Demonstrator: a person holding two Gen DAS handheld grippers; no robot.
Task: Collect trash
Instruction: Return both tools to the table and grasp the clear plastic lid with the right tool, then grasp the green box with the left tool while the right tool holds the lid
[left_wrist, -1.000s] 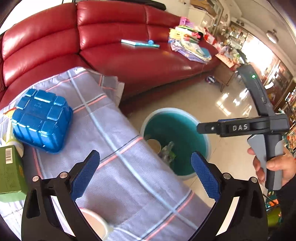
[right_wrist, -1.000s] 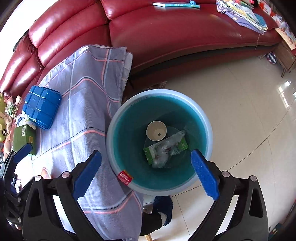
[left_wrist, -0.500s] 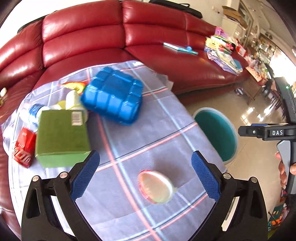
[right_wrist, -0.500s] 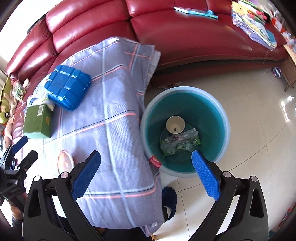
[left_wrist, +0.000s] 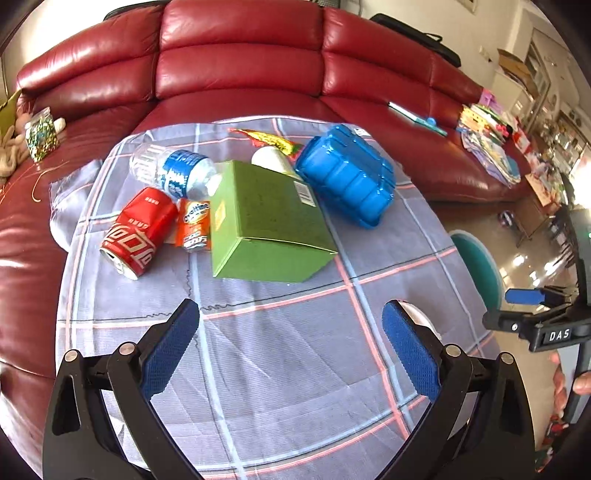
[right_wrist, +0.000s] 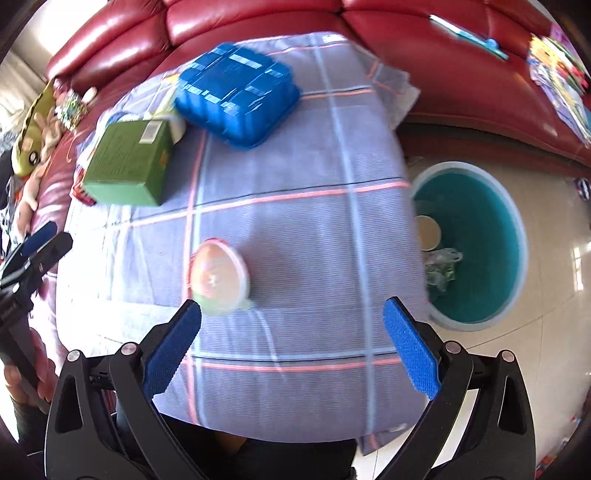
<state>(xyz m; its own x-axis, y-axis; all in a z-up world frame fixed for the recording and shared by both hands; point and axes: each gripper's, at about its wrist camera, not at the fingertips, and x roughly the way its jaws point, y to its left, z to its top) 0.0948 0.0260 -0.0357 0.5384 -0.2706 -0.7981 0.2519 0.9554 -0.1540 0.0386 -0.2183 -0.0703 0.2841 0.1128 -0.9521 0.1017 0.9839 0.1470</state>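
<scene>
Right gripper (right_wrist: 291, 332) spread wide, empty, above checked cloth (right_wrist: 314, 236); round lidded cup (right_wrist: 218, 276) near left finger; bin (right_wrist: 480, 243) right.

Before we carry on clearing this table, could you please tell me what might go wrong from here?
1. The red can and bottle lie on their sides and may roll when nudged.
2. The trash sits packed around the green box, so the open left tool could knock neighbours.
3. The bin stands below the table edge; drops might miss.

The sofa (left_wrist: 240, 70) was glossy red leather, the checked cloth (left_wrist: 295, 350) matt woven fabric, the green box (left_wrist: 266, 221) matt cardboard, the blue tray (left_wrist: 347, 181) shiny plastic.
</scene>
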